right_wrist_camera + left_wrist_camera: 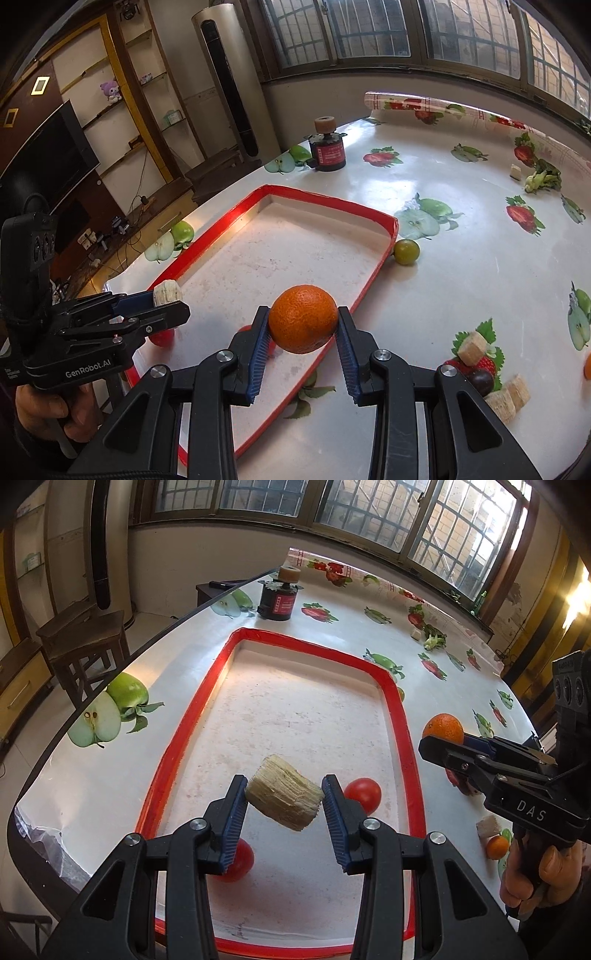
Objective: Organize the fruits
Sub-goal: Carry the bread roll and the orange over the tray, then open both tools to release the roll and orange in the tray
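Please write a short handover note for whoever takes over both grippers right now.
Left gripper: shut on the pale, ridged sugarcane chunk, above the red-rimmed white tray.
Right gripper: shut on the round orange, above the tray's right rim.
Done: two red tomatoes lie in the tray.
Left: set both held items down; then the small green fruit by the tray's corner, the dark plum and loose cane pieces on the table.

Left gripper (pixel 284 805) pointed steeply downward, fingers (pixel 234 823) partly spread, clamped on pale ridged chunk (pixel 283 797) held off the surface. Right gripper (pixel 302 325) likewise angled downward, fingers (pixel 347 347) pressed against both sides of orange (pixel 303 319). Right hand (pixel 535 878) wrapped around its handle; left hand (pixel 55 410) gripped handle same way. Grippers side by side, apart.
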Demonstrator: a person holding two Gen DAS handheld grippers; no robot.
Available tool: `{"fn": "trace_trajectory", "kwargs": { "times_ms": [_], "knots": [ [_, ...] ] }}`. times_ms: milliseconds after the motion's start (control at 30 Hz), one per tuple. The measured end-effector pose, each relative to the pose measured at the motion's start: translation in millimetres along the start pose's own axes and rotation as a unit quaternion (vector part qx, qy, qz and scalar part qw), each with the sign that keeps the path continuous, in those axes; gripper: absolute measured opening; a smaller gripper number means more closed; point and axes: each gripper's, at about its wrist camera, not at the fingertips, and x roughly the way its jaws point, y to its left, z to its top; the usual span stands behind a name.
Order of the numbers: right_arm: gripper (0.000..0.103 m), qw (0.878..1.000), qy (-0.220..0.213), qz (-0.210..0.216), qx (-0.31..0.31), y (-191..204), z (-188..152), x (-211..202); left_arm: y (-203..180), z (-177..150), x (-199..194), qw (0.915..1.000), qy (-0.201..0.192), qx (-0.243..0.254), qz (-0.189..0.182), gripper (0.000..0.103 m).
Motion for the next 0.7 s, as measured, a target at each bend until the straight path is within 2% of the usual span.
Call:
{"fn": "trace_trajectory", "kwargs": {
  "times_ms": [367, 700],
  "knots": [
    [0.035, 0.999, 0.038, -0.003, -0.019, 7, 19, 54, 17, 6, 20, 0.9997, 0.016, -0.015, 0.009, 0.039],
    [0.035, 0.996, 0.074, -0.021, -0.045, 11, 16, 88, 24, 2, 37, 0.999, 0.035, -0.014, 0.026, 0.039]
  ]
}}
